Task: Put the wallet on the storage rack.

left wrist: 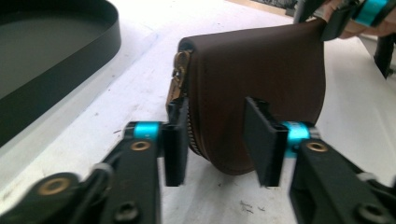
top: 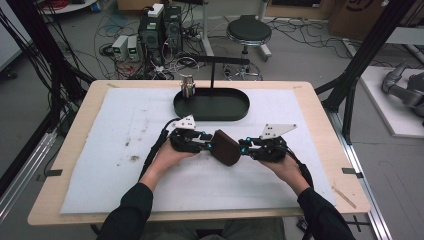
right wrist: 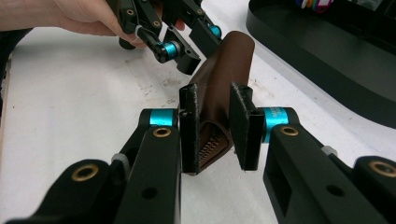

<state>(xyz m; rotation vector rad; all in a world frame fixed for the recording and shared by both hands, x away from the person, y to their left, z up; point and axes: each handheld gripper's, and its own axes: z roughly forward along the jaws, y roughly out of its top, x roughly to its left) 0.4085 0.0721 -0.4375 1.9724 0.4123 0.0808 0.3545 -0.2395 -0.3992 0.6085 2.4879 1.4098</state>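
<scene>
Brown pouch [top: 226, 147], black tray [top: 212, 106]

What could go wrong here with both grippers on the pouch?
1. The left gripper straddles the brown pouch at its zipper end; one pad touches near the zipper, the other looks a little off, so closing unevenly may twist or push the pouch.
2. The right gripper pinches only the pouch's narrow end; a pull from the left might slip it free.
3. The black tray lies close behind; a swing could knock it.
</scene>
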